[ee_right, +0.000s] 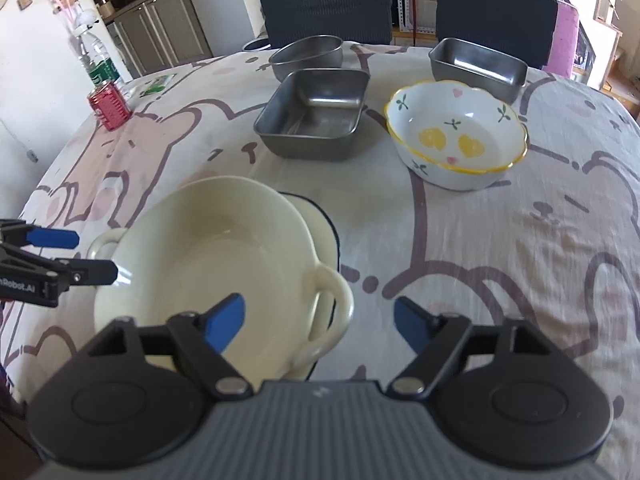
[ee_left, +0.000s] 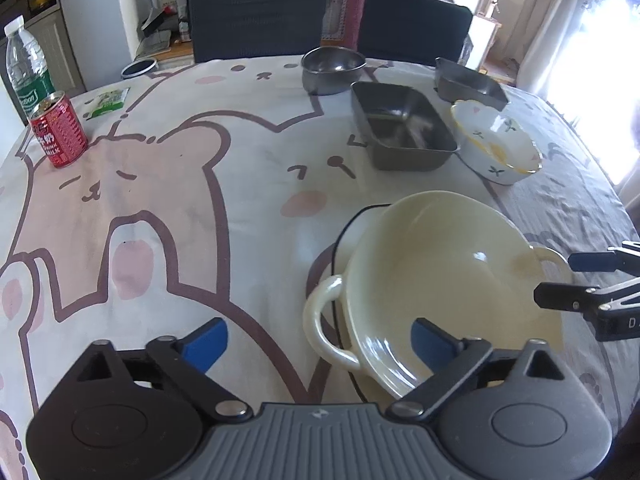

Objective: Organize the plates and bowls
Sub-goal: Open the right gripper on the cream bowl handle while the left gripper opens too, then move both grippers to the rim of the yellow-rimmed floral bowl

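Note:
A cream two-handled bowl [ee_left: 440,276] [ee_right: 208,252] sits tilted on a cream plate with a dark rim [ee_right: 320,224] near the table's front. My left gripper [ee_left: 320,340] is open, its fingers on either side of the bowl's left handle [ee_left: 320,320]. My right gripper [ee_right: 320,320] is open around the bowl's right handle [ee_right: 332,304]. Each gripper shows in the other's view, the right one [ee_left: 560,280] and the left one [ee_right: 92,256]. Behind stand a flowered white bowl [ee_right: 456,140], a rectangular metal tray [ee_right: 316,116], a second metal tray [ee_right: 476,66] and a round metal bowl [ee_right: 308,56].
A red milk can [ee_left: 60,130] and a water bottle [ee_left: 26,68] stand at the table's far left edge, with a green packet [ee_left: 106,102] nearby. Two dark chairs [ee_left: 256,16] stand behind the table. The tablecloth [ee_left: 160,200] has a bear print.

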Motion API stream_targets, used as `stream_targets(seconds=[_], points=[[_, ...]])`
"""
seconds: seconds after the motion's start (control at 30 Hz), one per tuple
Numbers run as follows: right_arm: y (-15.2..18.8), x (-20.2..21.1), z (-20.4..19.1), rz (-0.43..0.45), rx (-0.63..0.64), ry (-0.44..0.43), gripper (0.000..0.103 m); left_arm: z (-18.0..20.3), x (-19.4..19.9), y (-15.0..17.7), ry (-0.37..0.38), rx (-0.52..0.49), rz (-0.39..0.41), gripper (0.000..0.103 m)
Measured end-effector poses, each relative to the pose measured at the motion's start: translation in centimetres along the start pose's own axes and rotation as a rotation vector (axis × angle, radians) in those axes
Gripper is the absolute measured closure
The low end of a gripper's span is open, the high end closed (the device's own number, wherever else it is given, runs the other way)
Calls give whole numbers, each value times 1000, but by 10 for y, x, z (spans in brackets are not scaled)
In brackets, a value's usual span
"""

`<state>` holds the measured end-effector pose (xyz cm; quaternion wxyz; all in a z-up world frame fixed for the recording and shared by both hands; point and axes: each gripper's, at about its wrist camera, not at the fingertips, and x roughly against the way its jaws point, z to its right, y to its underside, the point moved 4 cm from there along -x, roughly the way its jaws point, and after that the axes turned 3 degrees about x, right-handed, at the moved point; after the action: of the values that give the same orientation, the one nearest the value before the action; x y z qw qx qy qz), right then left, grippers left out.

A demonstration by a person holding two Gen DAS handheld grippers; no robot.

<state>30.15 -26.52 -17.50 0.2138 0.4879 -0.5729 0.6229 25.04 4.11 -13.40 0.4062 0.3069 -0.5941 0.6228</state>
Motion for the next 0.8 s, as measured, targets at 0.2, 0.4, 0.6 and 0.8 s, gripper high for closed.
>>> stream_targets(seconds=[0.2, 0.4, 0.6, 0.8], points=[[8, 21, 3, 41, -9, -13, 0, 8, 20, 2, 20, 3, 42, 0], [9, 58, 16, 140, -46, 4, 0, 31, 49, -6, 76, -33, 135, 0], [6, 96, 43, 274, -130, 51, 0, 70, 70, -26, 124, -69, 252, 0], [-1, 116, 78, 349, -222, 91, 0, 109, 62, -53, 181, -60, 321, 0]])
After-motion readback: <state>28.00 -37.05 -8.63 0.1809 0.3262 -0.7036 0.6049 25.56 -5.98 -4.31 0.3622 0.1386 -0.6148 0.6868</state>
